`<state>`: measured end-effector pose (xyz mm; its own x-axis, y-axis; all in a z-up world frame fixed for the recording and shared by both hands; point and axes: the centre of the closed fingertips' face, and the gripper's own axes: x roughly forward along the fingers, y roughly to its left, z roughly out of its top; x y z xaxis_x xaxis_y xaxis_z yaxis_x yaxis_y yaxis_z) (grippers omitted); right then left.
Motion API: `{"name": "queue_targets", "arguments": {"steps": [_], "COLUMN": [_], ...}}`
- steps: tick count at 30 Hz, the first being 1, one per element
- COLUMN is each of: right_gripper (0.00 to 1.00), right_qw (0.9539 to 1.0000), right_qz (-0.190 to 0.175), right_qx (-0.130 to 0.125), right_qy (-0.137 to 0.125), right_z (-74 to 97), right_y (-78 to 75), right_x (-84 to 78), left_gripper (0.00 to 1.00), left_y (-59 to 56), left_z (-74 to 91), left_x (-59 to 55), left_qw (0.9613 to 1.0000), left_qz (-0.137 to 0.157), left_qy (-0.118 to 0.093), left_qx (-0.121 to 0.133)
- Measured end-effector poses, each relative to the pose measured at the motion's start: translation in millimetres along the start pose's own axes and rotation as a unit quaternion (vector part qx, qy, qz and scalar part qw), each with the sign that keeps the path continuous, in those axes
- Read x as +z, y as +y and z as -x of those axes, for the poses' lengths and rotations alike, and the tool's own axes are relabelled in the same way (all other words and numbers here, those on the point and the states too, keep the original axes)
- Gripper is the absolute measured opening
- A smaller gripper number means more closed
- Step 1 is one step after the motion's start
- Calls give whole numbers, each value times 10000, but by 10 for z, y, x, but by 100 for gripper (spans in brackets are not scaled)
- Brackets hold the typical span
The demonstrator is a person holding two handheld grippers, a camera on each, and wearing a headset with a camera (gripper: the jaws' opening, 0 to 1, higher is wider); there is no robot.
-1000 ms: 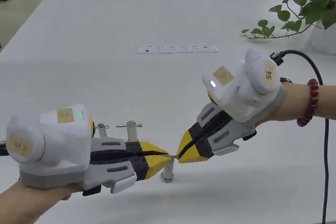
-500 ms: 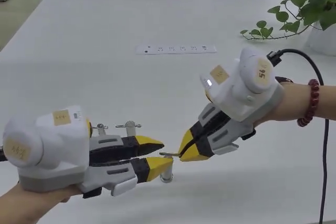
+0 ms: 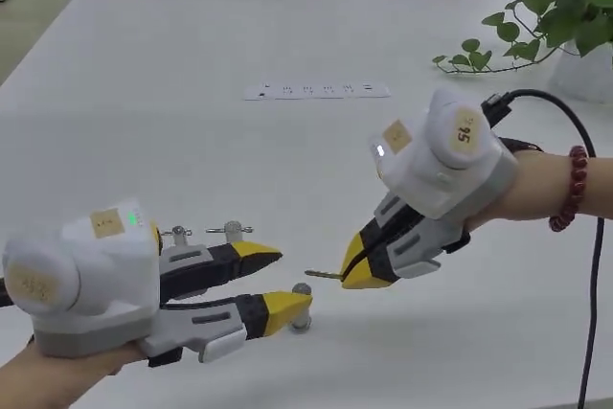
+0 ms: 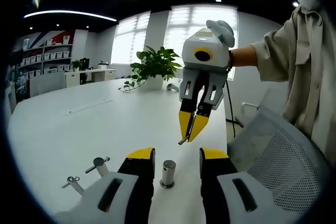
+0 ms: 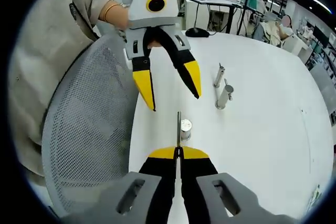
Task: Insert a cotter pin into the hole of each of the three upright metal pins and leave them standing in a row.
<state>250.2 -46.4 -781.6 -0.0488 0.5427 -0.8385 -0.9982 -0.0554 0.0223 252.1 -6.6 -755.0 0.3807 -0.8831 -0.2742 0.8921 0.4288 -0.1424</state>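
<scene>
A bare upright metal pin (image 3: 302, 304) stands on the white table, between the spread jaws of my left gripper (image 3: 285, 281), which is open and not touching it. In the left gripper view the metal pin (image 4: 168, 173) sits just ahead of my left gripper (image 4: 177, 155). My right gripper (image 3: 349, 275) is shut on a thin cotter pin (image 3: 322, 275), which points left, level with the pin's top. The right gripper view has the cotter pin (image 5: 178, 125) beside the metal pin (image 5: 186, 127). Two more metal pins (image 3: 233, 231) (image 3: 179, 234) behind carry cotter pins.
A white power strip (image 3: 316, 91) lies mid-table. A potted plant (image 3: 560, 7) stands at the far right, and a black cable (image 3: 586, 237) trails from my right gripper. A grey mesh chair (image 5: 89, 129) is at the table's near edge.
My left gripper has gone from shut to wide open around the bare metal pin. The right gripper has drawn slightly right, still holding the cotter pin.
</scene>
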Motion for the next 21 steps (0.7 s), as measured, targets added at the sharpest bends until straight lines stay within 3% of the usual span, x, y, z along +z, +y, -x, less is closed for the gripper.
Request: {"name": "queue_targets", "arguments": {"steps": [21], "right_gripper": [2], "right_qw": [9990], "right_qz": [-305], "right_qx": [-98], "right_qy": [315], "right_z": [-91], "right_y": [-24], "right_x": [-245], "left_gripper": [34], "left_y": [171], "left_z": [-136], "left_x": [-339], "left_qw": [9991], "left_qz": [-91], "left_qy": [324], "left_qx": [248]}}
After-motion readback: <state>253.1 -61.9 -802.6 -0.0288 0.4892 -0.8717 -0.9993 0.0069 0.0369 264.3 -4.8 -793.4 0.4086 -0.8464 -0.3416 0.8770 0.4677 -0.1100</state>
